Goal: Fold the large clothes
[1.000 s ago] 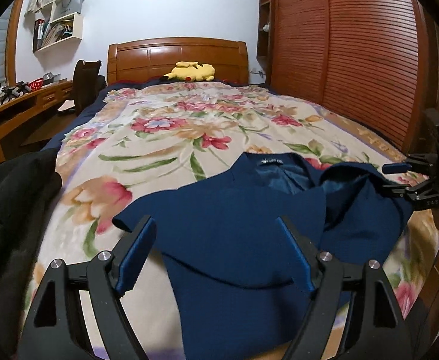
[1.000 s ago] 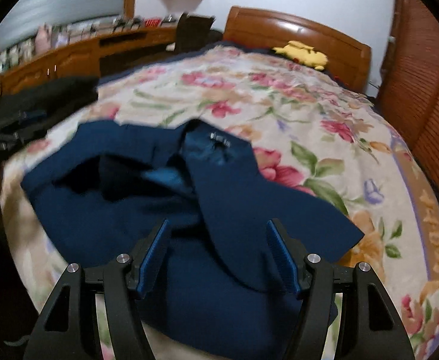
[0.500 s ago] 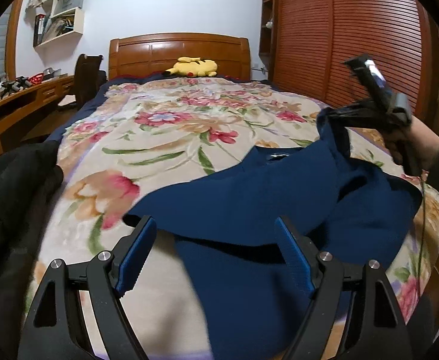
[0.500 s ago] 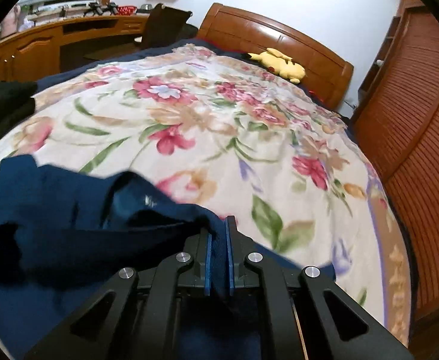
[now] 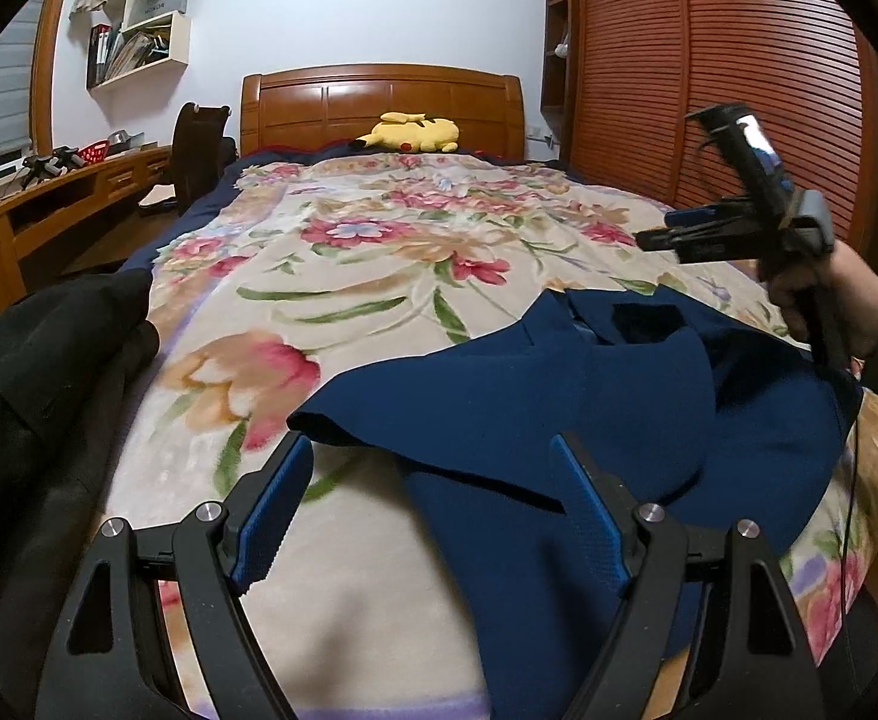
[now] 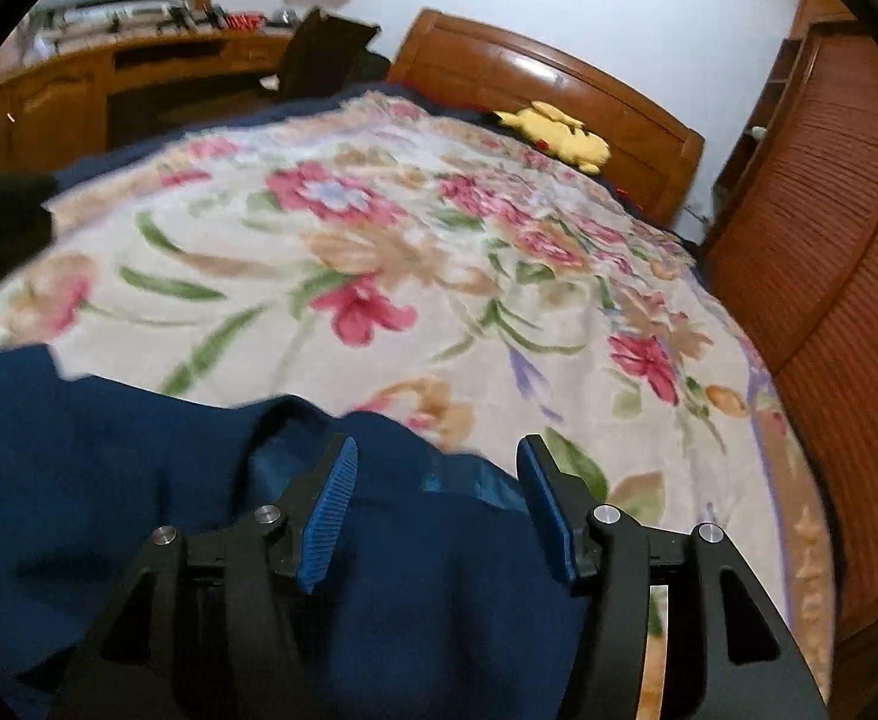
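A navy blue jacket (image 5: 529, 396) lies crumpled on the near part of the floral bed cover (image 5: 331, 276), one flap folded over toward the left. My left gripper (image 5: 430, 504) hovers open over the jacket's near left edge, its blue pads (image 5: 274, 510) touching nothing. In the left wrist view the right gripper (image 5: 667, 228) is held by a hand (image 5: 829, 306) above the jacket's right side, clear of the cloth. In its own view the right gripper (image 6: 436, 504) is opening, and the jacket (image 6: 139, 480) lies beneath the jaws without either pad pressing on it.
A pile of black clothing (image 5: 37, 372) lies on the bed's left edge. A yellow plush toy (image 5: 409, 132) rests by the wooden headboard (image 5: 379, 96). A slatted wardrobe (image 5: 709, 90) lines the right side; a desk (image 5: 49, 198) and chair (image 5: 196, 150) stand left.
The right gripper shut on the jacket's right part, lifted it up and over toward the left, then let go and is spreading its jaws. The flap now lies folded over. The left gripper stayed open.
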Tool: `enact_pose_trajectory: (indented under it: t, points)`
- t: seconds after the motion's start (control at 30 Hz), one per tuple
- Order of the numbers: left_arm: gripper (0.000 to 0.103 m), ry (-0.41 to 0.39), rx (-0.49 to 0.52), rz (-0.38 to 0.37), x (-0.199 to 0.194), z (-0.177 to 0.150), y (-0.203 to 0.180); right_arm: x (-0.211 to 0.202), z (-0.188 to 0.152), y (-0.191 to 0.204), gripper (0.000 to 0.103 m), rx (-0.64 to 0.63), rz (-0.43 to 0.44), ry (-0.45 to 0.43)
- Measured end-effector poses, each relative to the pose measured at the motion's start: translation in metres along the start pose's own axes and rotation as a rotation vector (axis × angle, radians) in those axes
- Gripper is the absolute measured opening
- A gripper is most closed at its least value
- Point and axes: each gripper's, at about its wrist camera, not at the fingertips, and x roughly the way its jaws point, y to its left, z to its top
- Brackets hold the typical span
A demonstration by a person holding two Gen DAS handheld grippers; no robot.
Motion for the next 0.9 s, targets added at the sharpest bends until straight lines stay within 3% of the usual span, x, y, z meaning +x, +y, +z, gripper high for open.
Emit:
enact_pose_trajectory:
  t: [0.27, 0.43, 0.63, 0.9]
  points:
    - [0.081, -0.006, -0.014, 0.006, -0.002, -0.001, 0.005, -0.063, -0.043, 0.044, 0.058, -0.131, 0.217, -0.038]
    - [0.081, -0.004, -0.015, 0.008, -0.003, -0.001, 0.007, -0.090, -0.068, 0.071, 0.058, -0.201, 0.292, -0.047]
    - [0.081, 0.002, -0.015, 0.013, -0.002, -0.005, 0.012, -0.102, -0.086, 0.082, 0.058, -0.274, 0.284, -0.040]
    - [0.081, 0.004, -0.015, 0.016, -0.002, -0.007, 0.013, -0.094, -0.075, 0.101, 0.066, -0.354, 0.167, -0.038]
